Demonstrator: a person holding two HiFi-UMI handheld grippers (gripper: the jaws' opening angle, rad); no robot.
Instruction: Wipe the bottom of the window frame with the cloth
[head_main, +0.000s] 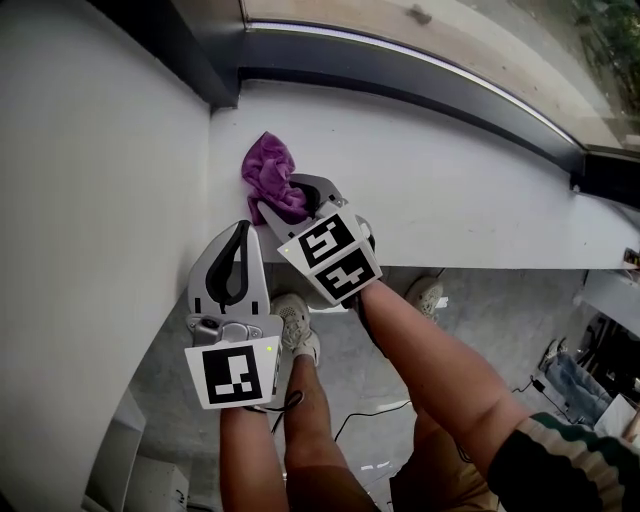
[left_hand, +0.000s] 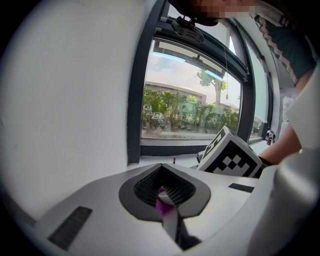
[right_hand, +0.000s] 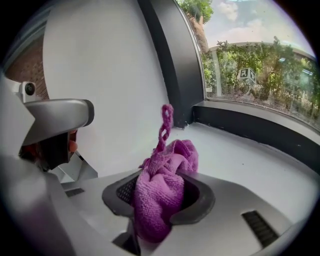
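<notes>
Right gripper (head_main: 287, 207) clamped on purple cloth (head_main: 268, 168) at the sill's (head_main: 460, 195) left end by the window frame (head_main: 400, 72); left gripper (head_main: 240, 230) jaws together, off the sill's front edge.

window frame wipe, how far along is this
Done: the purple terry cloth is clamped in the right gripper. In hand: it sits at the left end of the white sill, short of the dark frame rail. Left: seemingly the whole wipe along that rail.
</notes>
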